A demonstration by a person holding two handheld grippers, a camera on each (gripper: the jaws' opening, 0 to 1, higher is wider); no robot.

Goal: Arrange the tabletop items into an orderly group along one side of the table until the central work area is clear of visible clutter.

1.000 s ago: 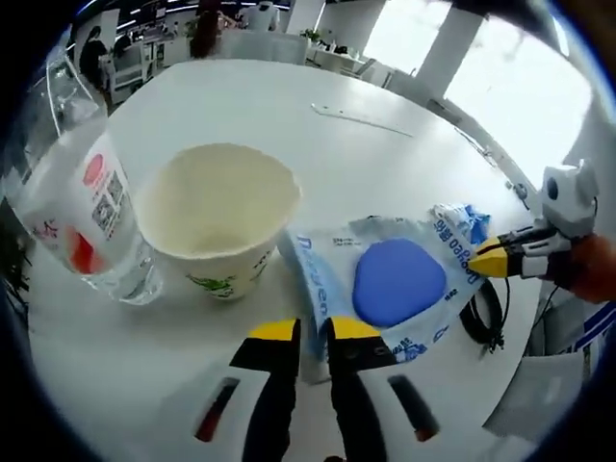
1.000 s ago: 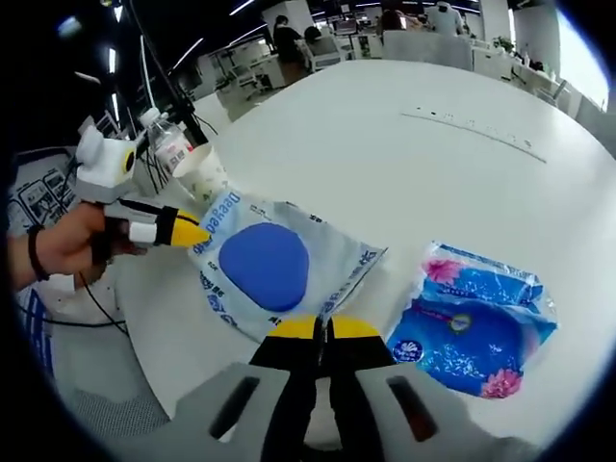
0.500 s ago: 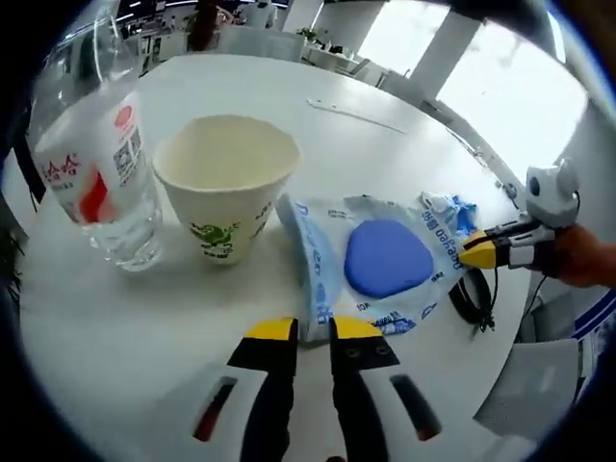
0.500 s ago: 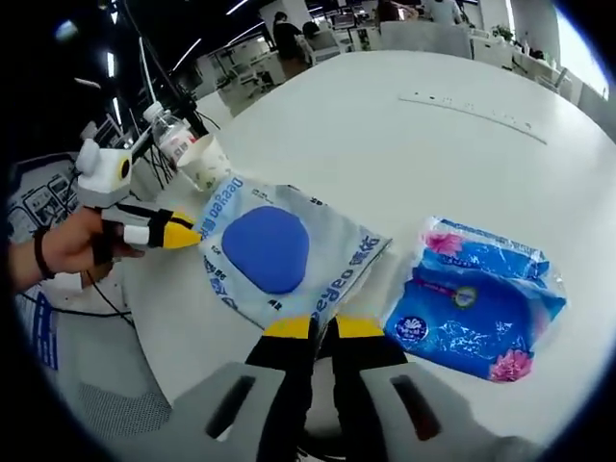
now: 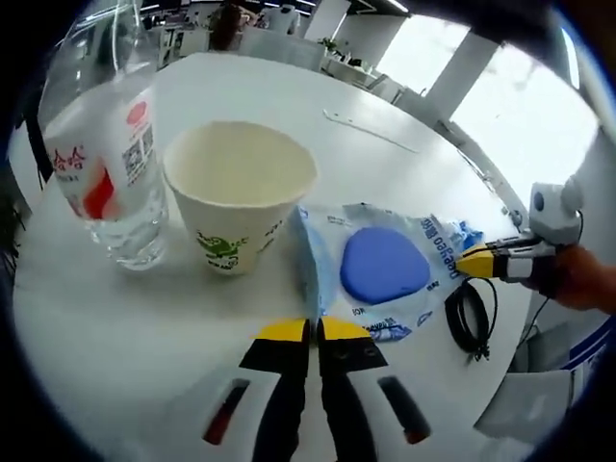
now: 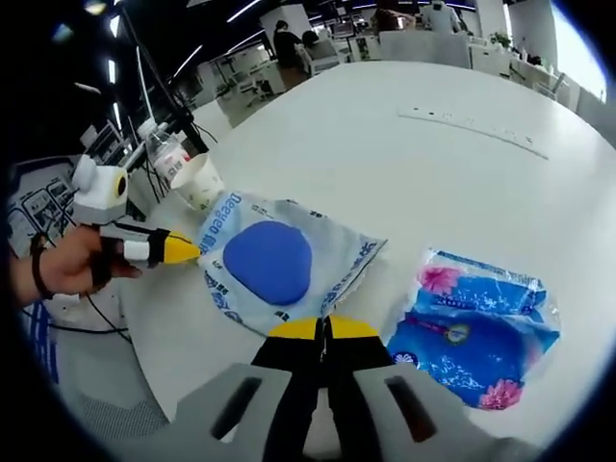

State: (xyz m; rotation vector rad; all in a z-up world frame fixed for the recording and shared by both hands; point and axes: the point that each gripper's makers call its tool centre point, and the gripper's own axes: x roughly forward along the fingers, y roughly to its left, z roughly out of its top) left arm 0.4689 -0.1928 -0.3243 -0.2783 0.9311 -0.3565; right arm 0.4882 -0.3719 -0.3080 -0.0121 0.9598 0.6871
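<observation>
In the left gripper view, the left gripper (image 5: 310, 330) rises from the bottom centre with its yellow-tipped jaws pressed together on the near edge of a clear wipe pouch (image 5: 385, 272). The pouch lies flat on the white surface (image 5: 289, 106), and its long axis runs from the lower centre toward the right of the frame. It has a blue oval patch in the middle and blue letters along its borders, too small to read here. At the far right end of the pouch the right gripper (image 5: 474, 262), held by a hand (image 5: 579, 277), has its tip on the pouch corner. Left of the pouch stands an upright paper cup (image 5: 238, 205), open and with a green print on its side; the pouch edge lies just beside its base. Further left stands a clear water bottle (image 5: 104, 164) with a red and white label and a square code. A black cable loop (image 5: 471, 318) lies near the surface edge at the lower right.

In the right gripper view, the right gripper (image 6: 322, 327) is closed on the near edge of the same pouch (image 6: 274, 265), where "Deeyeo" can be read along the left border. The left gripper (image 6: 183, 250) pinches the opposite corner at the left. A blue tissue pack (image 6: 476, 322) with pink flowers lies apart at the lower right. The cup (image 6: 197, 180) and bottle (image 6: 166, 151) stand near the left edge of the surface. The upper middle of the surface is open, with a long thin strip (image 6: 472, 128) far away.
</observation>
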